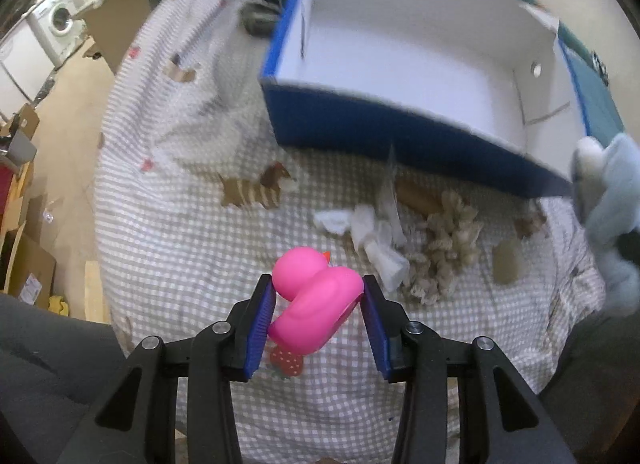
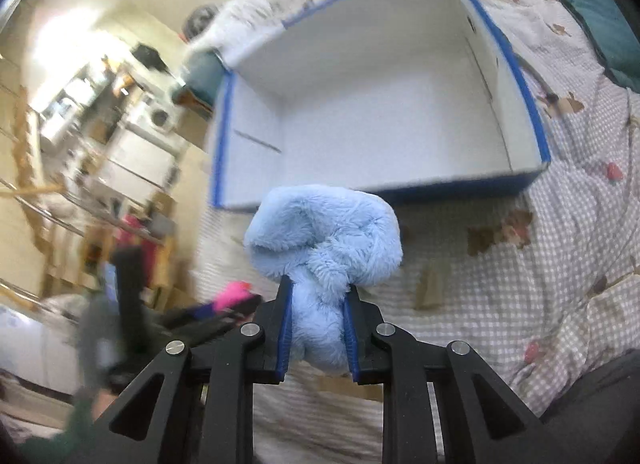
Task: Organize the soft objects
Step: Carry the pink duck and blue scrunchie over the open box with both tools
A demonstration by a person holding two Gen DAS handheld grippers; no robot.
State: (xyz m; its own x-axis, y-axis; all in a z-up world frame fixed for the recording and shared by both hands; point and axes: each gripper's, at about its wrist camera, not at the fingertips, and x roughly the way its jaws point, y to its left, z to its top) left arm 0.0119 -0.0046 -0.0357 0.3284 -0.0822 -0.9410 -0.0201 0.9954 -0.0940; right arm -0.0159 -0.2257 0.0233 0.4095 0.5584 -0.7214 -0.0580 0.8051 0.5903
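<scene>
My left gripper (image 1: 319, 291) is shut on a pink rubber duck (image 1: 316, 300) and holds it above the checked bedspread (image 1: 180, 248). My right gripper (image 2: 318, 296) is shut on a light blue plush toy (image 2: 328, 240), held in front of the blue box; the plush also shows at the right edge of the left wrist view (image 1: 612, 223). The blue box with a white inside (image 1: 400, 63) stands open ahead, and in the right wrist view (image 2: 380, 111) it holds nothing. The left gripper with the duck (image 2: 234, 291) shows blurred at the lower left of the right wrist view.
On the bedspread before the box lie a white rag (image 1: 372, 240), a beige knotted rope toy (image 1: 448, 248) and a small tan object (image 1: 508, 264). A grey item (image 1: 260, 7) lies behind the box's left corner. The bed's edge drops to the floor on the left.
</scene>
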